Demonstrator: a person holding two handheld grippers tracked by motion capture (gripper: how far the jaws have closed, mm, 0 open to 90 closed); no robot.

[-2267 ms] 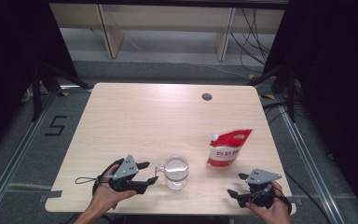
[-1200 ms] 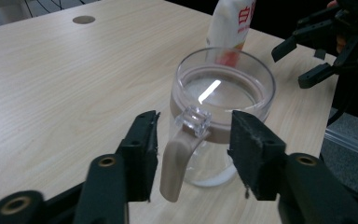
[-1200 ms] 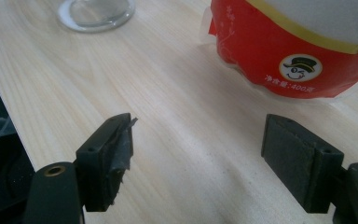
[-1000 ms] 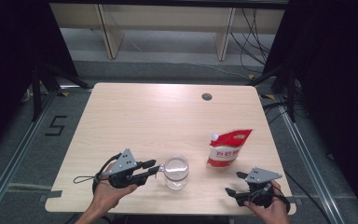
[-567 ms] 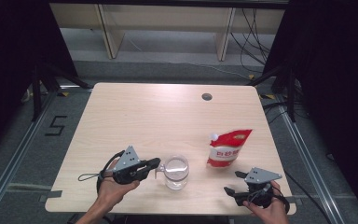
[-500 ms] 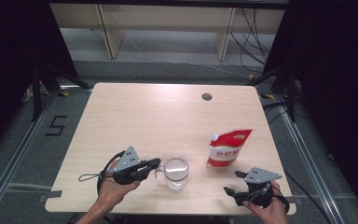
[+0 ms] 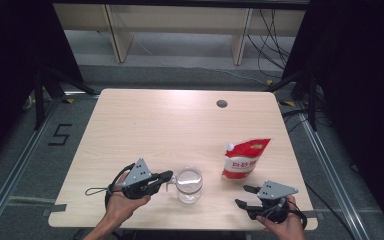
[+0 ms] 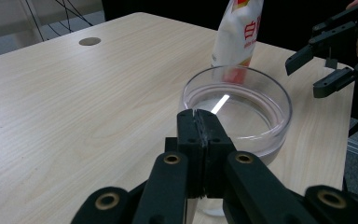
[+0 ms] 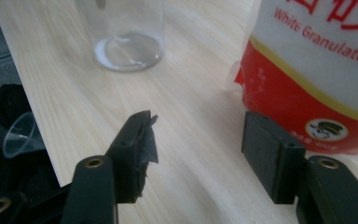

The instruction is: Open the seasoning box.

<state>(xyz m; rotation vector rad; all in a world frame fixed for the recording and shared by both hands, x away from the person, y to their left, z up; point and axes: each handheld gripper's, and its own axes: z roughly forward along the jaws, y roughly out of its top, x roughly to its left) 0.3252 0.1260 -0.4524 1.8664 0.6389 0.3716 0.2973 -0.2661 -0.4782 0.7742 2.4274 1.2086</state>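
Note:
A clear glass mug (image 7: 189,184) stands near the table's front edge. My left gripper (image 7: 167,176) reaches its handle from the left. In the left gripper view the left gripper (image 8: 205,126) has its pads pressed together, with the handle's glass showing just under them and the mug (image 8: 237,107) right behind. A red and white sugar pouch (image 7: 244,159) stands upright right of the mug. My right gripper (image 7: 245,196) sits in front of it; its jaws have just been closing. In the right gripper view the right gripper (image 9: 196,140) is open with bare table between the pads, and the pouch (image 9: 317,70) rises beyond the right jaw.
A round cable hole (image 7: 222,103) lies at the table's far side. The light wooden table (image 7: 170,125) ends close in front of both hands. A small clear funnel-shaped piece (image 9: 21,137) shows below the table edge in the right gripper view.
My left gripper has slid right up to the mug's handle and shut there. The right gripper's jaws have narrowed a little; that hand has barely moved.

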